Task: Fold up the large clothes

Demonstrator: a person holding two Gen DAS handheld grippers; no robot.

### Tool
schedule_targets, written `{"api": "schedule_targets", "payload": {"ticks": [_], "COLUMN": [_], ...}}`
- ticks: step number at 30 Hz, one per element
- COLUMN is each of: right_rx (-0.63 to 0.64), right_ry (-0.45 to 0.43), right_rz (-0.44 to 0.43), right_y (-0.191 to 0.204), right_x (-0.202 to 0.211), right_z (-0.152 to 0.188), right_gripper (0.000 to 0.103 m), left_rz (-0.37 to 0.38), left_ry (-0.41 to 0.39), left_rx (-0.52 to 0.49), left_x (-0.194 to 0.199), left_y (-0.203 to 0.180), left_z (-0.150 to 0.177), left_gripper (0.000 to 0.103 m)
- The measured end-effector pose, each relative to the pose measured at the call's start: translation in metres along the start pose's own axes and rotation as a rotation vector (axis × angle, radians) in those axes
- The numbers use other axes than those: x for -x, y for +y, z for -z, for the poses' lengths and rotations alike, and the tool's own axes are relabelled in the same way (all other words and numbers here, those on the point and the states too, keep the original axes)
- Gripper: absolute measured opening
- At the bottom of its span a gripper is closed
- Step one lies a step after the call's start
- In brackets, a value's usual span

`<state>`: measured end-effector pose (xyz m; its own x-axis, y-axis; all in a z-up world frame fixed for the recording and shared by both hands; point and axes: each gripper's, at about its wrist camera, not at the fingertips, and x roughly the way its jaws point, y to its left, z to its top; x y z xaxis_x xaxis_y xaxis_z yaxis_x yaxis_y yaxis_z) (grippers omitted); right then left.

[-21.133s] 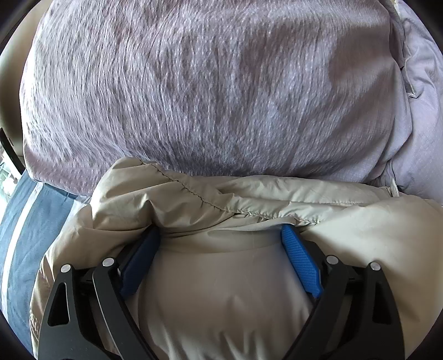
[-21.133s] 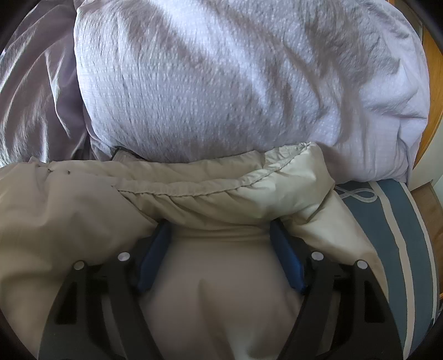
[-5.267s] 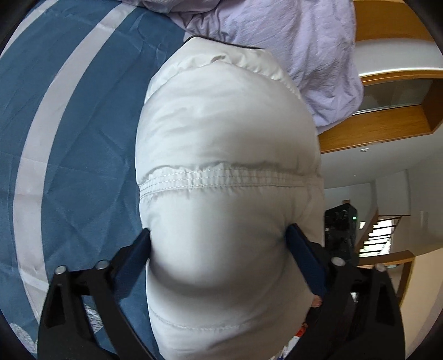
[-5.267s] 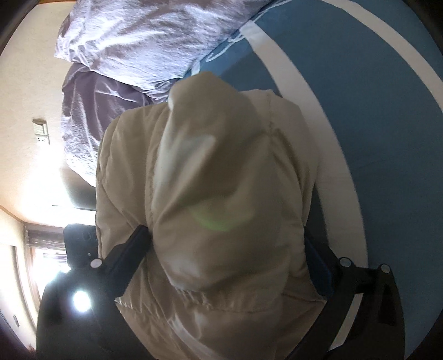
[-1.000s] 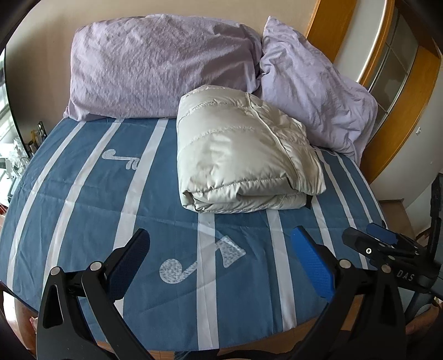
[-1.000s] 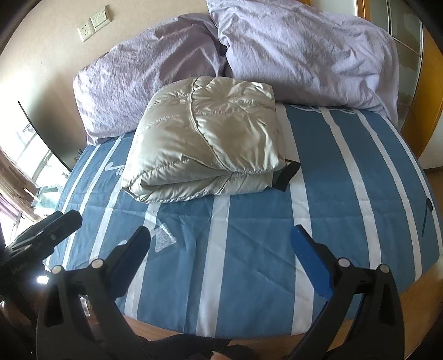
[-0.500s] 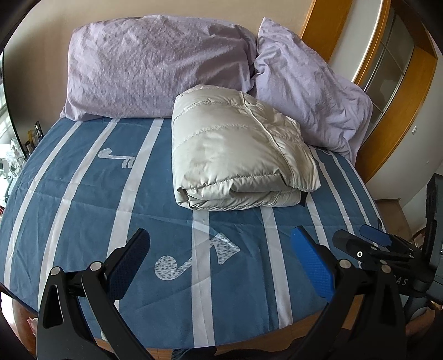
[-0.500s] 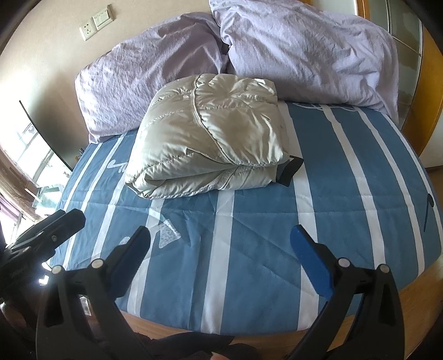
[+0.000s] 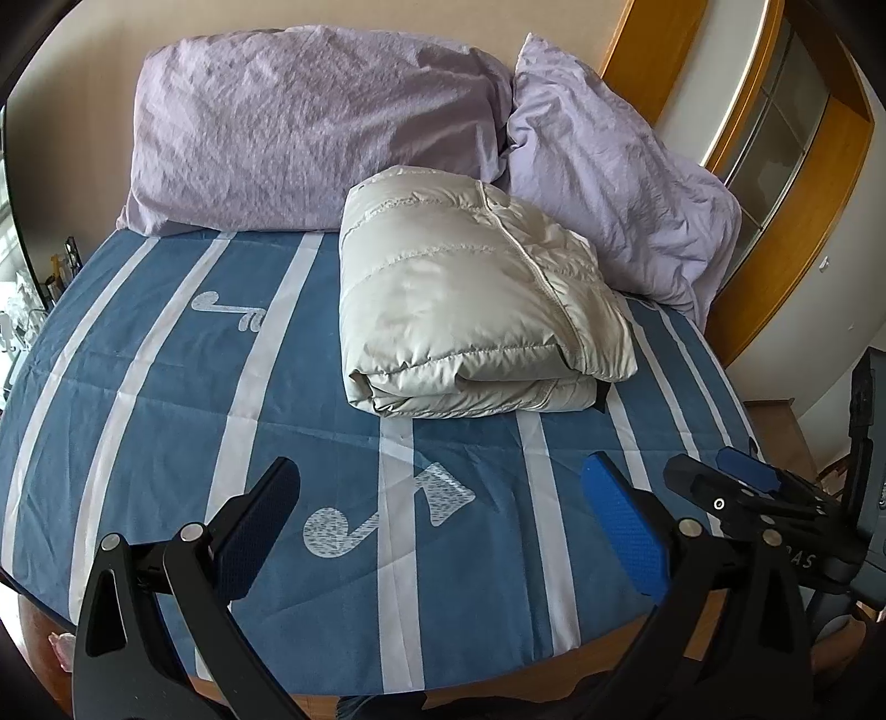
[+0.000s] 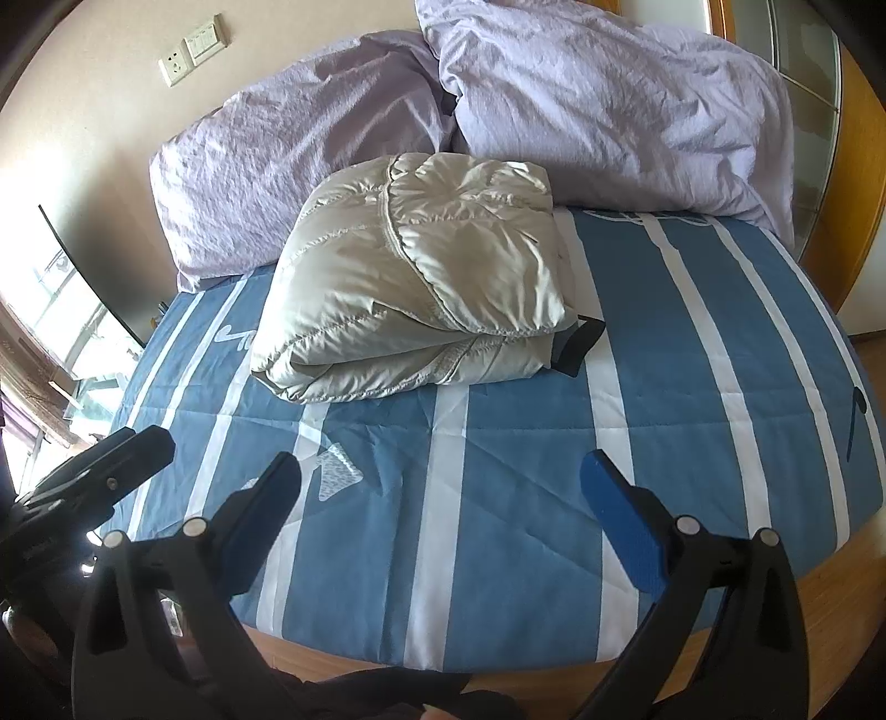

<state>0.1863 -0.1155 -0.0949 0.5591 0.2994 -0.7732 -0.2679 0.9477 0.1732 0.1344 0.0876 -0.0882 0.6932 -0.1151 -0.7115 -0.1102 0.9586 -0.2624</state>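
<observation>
A beige puffer jacket [image 9: 470, 299] lies folded into a thick bundle on the blue striped bed cover [image 9: 166, 387], just in front of the pillows; the right wrist view shows the jacket [image 10: 421, 282] from the other side, a black strap poking out at its right. My left gripper [image 9: 440, 487] hangs open over the near part of the bed, well short of the jacket, with nothing between its fingers. My right gripper [image 10: 440, 487] is open too and holds nothing; it also shows at the right edge of the left wrist view [image 9: 736, 482].
Two lilac pillows [image 9: 310, 127] [image 9: 620, 183] lean at the head of the bed. A wooden frame [image 9: 775, 232] runs along the right side, and the bed's wooden edge [image 10: 830, 598] is near me. A wall socket [image 10: 194, 47] sits high on the left wall.
Both grippers have drawn back a little from the bed, still open. The folded jacket has stayed where it lay.
</observation>
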Motion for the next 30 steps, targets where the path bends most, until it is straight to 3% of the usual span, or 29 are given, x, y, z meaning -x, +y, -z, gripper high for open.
{"api": "schedule_targets", "payload": {"ticks": [30], "right_rx": [0.012], "right_ry": [0.011], "right_rz": [-0.006], "right_y": [-0.0009], "right_x": [-0.0029], "right_z": [-0.0025], "right_gripper": [0.101], "left_rz": [0.000], "left_ry": [-0.004], "left_rx": [0.001], "left_x": [0.0003], "left_y": [-0.0030], "left_z": [-0.0018], "left_gripper": [0.102]}}
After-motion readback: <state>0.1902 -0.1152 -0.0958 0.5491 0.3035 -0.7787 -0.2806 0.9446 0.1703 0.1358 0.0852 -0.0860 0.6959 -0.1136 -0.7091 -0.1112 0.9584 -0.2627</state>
